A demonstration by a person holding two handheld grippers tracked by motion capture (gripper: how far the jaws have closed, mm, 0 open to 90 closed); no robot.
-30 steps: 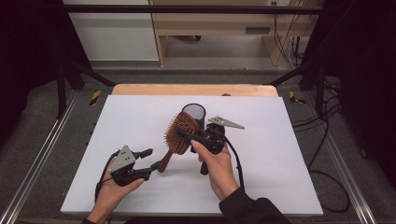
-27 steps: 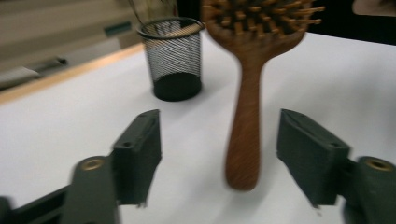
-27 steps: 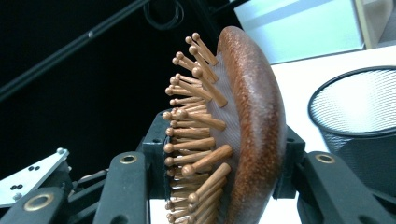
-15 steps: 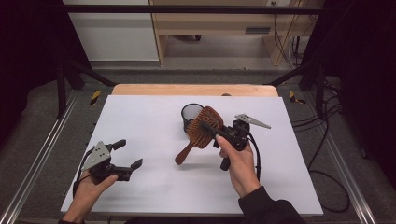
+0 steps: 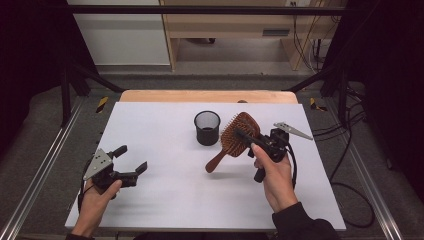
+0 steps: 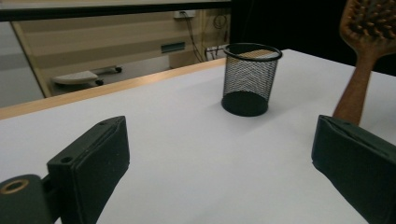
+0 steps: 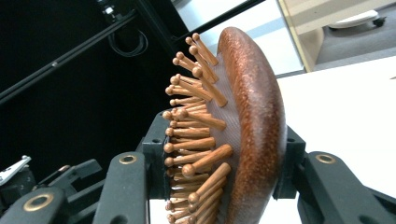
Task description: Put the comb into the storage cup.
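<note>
Above table, right gripper (image 5: 250, 141) clamping hairbrush (image 5: 239, 134)

One tabletop (image 5: 165, 200), white-topped.

One black mesh cup (image 5: 207, 128), standing upright on it.

One wooden hairbrush (image 5: 239, 136), just right of the cup, raised off the surface, handle slanting down.

Two tools: the left tool (image 5: 131, 162) well left of the cup and nearer the person, the right tool (image 5: 250, 141) just right of the cup at the brush head.

Two hands, one to each tool.

One hairbrush handle end and one cup also show in the left gripper view.
</note>
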